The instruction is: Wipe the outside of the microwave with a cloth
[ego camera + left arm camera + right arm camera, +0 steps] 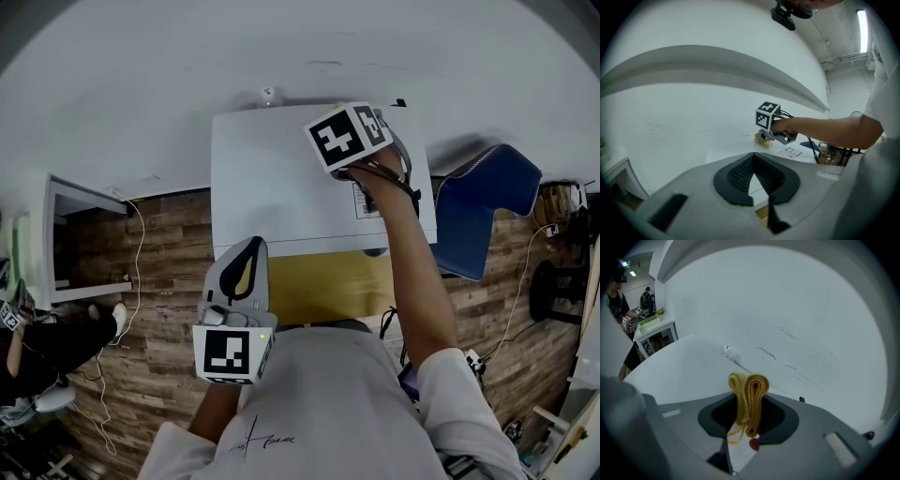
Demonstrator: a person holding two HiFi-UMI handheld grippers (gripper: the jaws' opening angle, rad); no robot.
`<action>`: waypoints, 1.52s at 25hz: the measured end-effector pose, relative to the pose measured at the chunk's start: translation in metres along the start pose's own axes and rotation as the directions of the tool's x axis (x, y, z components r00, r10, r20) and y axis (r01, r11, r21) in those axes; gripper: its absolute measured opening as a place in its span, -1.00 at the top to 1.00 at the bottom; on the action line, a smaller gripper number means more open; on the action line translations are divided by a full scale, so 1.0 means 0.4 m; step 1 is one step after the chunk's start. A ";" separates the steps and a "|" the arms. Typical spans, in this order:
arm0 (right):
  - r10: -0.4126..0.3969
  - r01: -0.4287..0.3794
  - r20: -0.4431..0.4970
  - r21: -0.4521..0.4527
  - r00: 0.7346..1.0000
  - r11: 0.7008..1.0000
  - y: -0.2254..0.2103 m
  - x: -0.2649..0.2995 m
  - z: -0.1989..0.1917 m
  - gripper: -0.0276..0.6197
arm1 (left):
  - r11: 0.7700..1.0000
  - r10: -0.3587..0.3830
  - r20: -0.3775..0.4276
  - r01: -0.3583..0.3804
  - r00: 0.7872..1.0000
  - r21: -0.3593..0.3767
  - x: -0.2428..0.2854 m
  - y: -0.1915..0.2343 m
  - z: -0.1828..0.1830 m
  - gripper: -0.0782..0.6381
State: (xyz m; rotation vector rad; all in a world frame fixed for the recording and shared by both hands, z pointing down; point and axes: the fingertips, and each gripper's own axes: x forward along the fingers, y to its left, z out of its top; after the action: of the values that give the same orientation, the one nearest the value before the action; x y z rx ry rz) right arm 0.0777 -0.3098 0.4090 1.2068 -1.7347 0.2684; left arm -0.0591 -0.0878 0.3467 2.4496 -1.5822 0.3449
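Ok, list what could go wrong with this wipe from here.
1. The cloth is pinched into a narrow fold in the right gripper, so the hard jaws might scrape the microwave top rather than the cloth wiping it.
2. A small white object sits by the top's back edge; a sweep that way could knock it off.

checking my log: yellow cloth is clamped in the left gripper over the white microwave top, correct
Not quite: the yellow cloth is clamped in the right gripper, not the left, over the white microwave top. The right gripper view shows it.
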 end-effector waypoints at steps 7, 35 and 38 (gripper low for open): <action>0.002 -0.001 0.028 -0.031 1.000 1.000 0.062 0.001 0.046 0.53 | 1.000 0.006 0.010 -0.006 1.000 -0.022 0.006 0.004 0.003 0.79; 0.135 -0.113 0.124 -0.167 0.983 0.979 0.379 0.009 0.258 0.53 | 0.996 0.073 -0.013 -0.073 0.997 -0.058 -0.027 0.115 -0.012 0.79; 0.154 -0.127 0.138 -0.188 0.978 0.974 0.424 0.007 0.285 0.53 | 0.996 0.074 -0.013 -0.074 0.997 -0.049 -0.035 0.125 -0.009 0.79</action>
State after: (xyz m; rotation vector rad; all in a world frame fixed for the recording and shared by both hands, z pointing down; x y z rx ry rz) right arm -0.1264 -0.3020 0.4084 0.9974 -1.9367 0.1033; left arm -0.1106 -0.0948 0.3482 2.3532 -1.6597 0.3258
